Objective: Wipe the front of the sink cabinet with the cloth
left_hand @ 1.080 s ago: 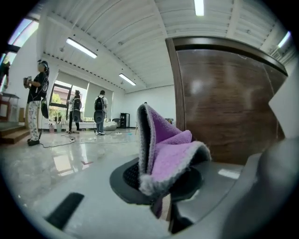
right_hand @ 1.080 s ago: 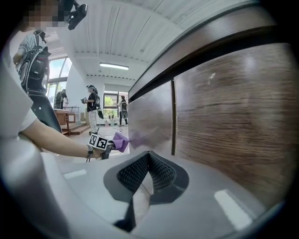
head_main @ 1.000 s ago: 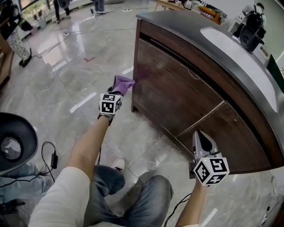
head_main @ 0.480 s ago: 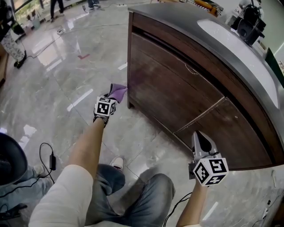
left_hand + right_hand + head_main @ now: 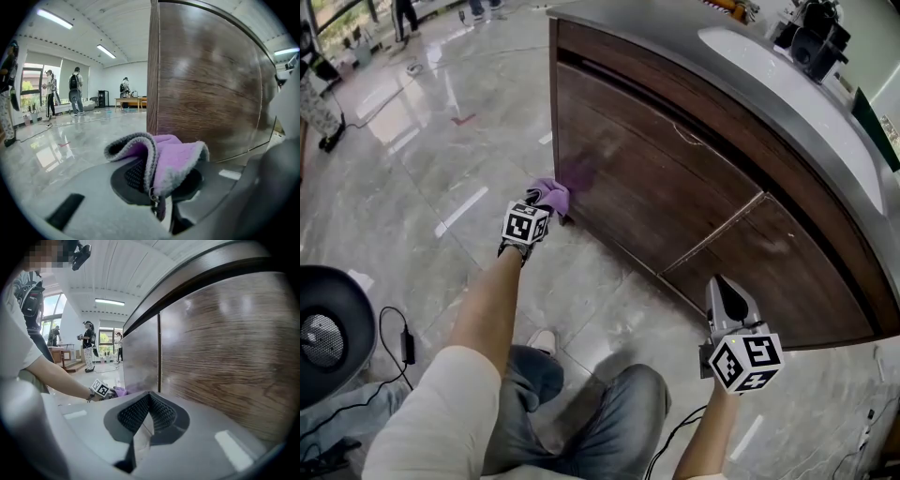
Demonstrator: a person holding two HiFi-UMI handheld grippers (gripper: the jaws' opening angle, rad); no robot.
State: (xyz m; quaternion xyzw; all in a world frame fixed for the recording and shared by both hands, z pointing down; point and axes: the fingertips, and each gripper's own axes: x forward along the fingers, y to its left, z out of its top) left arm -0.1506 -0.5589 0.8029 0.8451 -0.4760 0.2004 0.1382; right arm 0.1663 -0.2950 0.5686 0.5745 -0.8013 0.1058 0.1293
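Note:
My left gripper (image 5: pixel 546 201) is shut on a purple cloth (image 5: pixel 549 194) and holds it against the lower left corner of the dark wooden sink cabinet (image 5: pixel 675 197). In the left gripper view the cloth (image 5: pixel 171 161) folds over the jaws, with the cabinet front (image 5: pixel 206 89) close behind it. My right gripper (image 5: pixel 727 298) hangs shut and holds nothing, a little in front of the right door of the cabinet. In the right gripper view its pads (image 5: pixel 164 414) meet, and the cabinet front (image 5: pixel 225 362) fills the right side.
A white sink basin (image 5: pixel 787 94) sits in the grey countertop. A dark round fan or stool (image 5: pixel 333 328) and a cable (image 5: pixel 398 342) lie on the marble floor at the left. The person's legs (image 5: pixel 572 412) are below. People stand far back in the room (image 5: pixel 75 91).
My left gripper has carried the cloth down the cabinet's left edge to its bottom corner. The right gripper has stayed in place.

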